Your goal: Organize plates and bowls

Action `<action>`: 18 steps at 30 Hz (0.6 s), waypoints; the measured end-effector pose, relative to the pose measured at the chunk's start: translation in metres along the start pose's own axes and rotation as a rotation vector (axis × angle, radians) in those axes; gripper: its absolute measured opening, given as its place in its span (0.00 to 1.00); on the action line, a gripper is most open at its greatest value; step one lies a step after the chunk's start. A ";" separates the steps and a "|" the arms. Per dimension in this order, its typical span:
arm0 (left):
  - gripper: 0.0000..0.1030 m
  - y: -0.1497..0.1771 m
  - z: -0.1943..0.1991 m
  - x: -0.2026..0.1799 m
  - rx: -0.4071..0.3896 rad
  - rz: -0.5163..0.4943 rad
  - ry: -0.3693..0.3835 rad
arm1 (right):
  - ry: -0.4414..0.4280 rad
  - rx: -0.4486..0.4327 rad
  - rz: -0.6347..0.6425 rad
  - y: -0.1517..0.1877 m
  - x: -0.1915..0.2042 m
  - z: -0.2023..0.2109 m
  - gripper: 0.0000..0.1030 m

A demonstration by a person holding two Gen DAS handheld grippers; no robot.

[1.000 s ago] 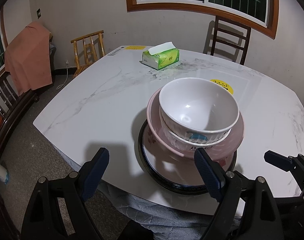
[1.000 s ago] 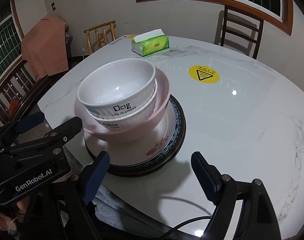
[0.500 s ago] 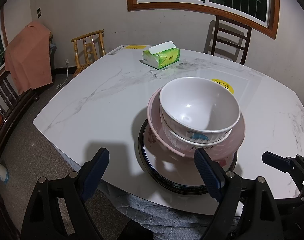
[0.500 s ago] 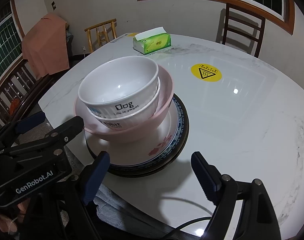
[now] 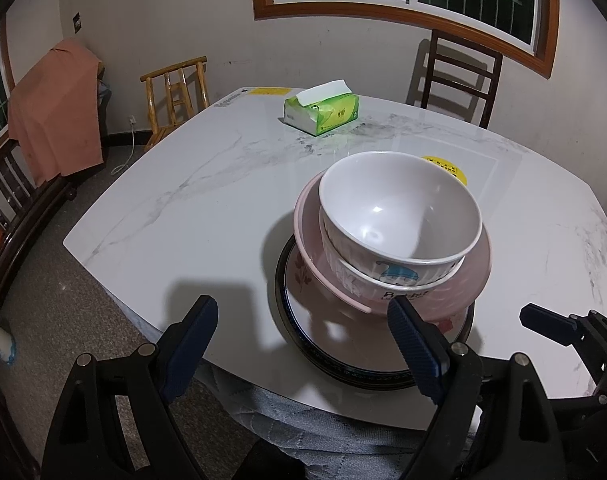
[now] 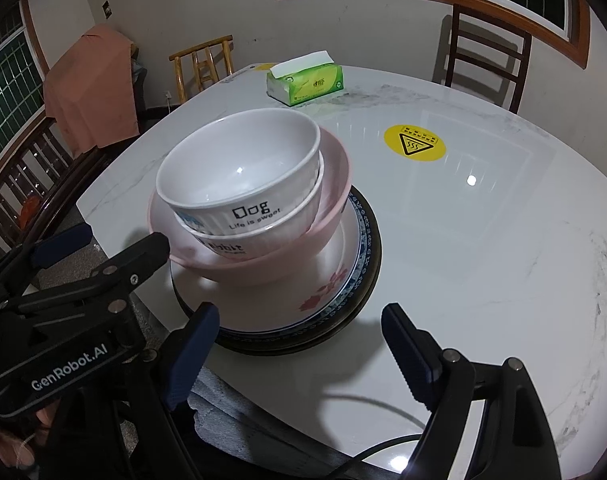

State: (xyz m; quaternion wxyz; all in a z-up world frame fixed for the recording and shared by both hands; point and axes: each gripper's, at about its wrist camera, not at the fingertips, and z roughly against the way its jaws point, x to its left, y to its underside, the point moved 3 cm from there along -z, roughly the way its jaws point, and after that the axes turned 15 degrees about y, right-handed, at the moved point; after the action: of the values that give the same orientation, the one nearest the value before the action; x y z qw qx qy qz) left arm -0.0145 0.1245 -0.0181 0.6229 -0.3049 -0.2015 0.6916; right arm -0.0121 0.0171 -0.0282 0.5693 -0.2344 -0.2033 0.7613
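A stack stands near the front edge of the white marble table (image 5: 191, 200). On top is a white bowl (image 5: 399, 208) (image 6: 239, 164) marked "Dog", nested in a second white bowl (image 6: 255, 232), both inside a pink bowl (image 5: 467, 284) (image 6: 303, 256). Below lie a flowered white plate (image 6: 327, 296) and a dark-rimmed plate (image 5: 303, 340) (image 6: 367, 280). My left gripper (image 5: 303, 340) hangs open just in front of the stack, holding nothing. To the stack's right, my right gripper (image 6: 299, 344) is open and holds nothing either.
A green tissue box (image 5: 323, 114) (image 6: 305, 80) sits at the far side. A yellow warning sticker (image 6: 415, 142) is on the tabletop right of the stack. Wooden chairs (image 5: 175, 96) (image 5: 459, 76) stand behind the table, and an orange cloth (image 5: 55, 104) hangs at the left.
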 end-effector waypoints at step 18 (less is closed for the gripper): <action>0.83 -0.002 -0.005 -0.002 0.008 0.000 0.019 | -0.005 0.016 -0.006 0.001 -0.001 -0.001 0.83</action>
State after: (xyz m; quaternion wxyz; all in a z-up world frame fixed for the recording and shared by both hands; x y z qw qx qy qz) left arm -0.0098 0.1224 -0.0203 0.6260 -0.3088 -0.1928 0.6896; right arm -0.0118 0.0155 -0.0294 0.5729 -0.2275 -0.1992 0.7618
